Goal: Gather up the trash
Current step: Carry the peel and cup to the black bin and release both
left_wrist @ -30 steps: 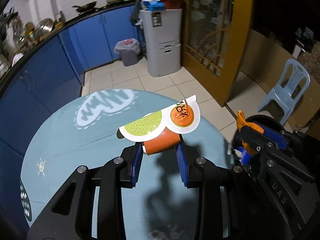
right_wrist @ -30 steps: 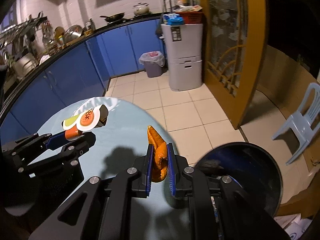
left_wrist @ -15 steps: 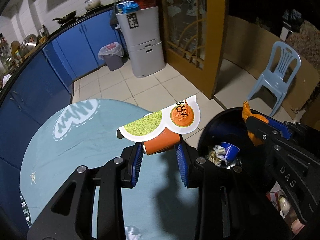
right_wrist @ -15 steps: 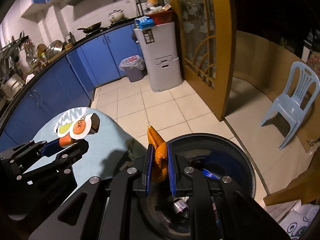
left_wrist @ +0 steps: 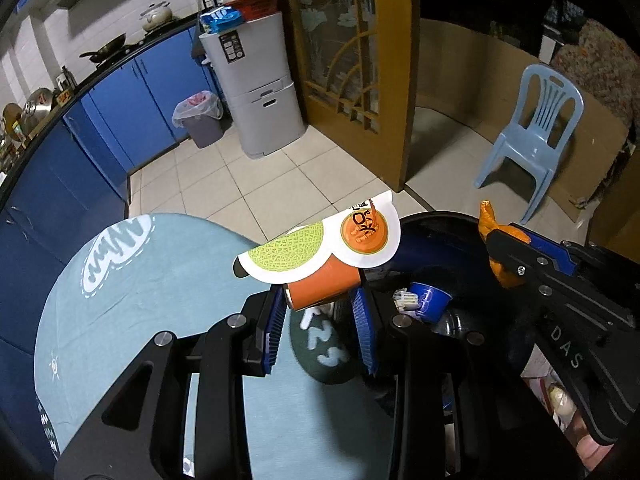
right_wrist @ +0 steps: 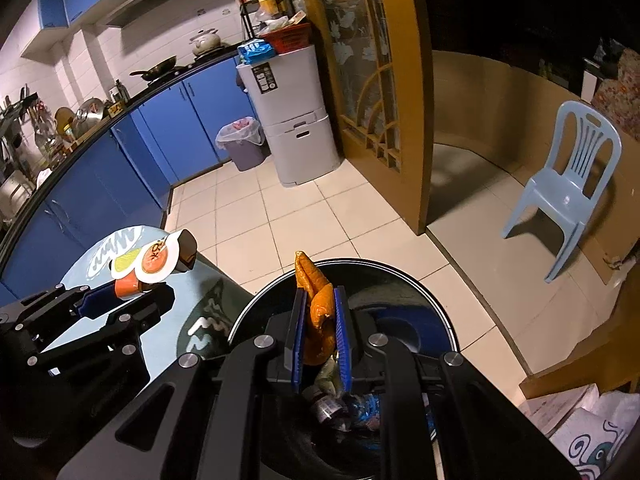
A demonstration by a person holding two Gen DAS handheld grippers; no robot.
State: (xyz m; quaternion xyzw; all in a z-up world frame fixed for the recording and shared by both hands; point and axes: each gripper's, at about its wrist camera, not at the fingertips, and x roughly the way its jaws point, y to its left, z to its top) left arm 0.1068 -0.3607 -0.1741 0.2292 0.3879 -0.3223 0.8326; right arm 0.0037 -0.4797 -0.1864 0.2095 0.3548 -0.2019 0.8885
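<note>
Releasing early risks the left claw (left_wrist: 320,322), clenching its orange cup (left_wrist: 324,284), missing the black bin (right_wrist: 420,280); right claw (right_wrist: 320,336) pinches an orange wrapper (right_wrist: 318,312) above the bin.

Blue cabinets (right_wrist: 132,168) are curving along the left under a white tiled wall (right_wrist: 100,56). Cream floor tiles (right_wrist: 288,216) are filling frame centre. A wooden glazed door (right_wrist: 360,64) is standing centre; a pale blue plastic chair (right_wrist: 568,184) is sitting right.
</note>
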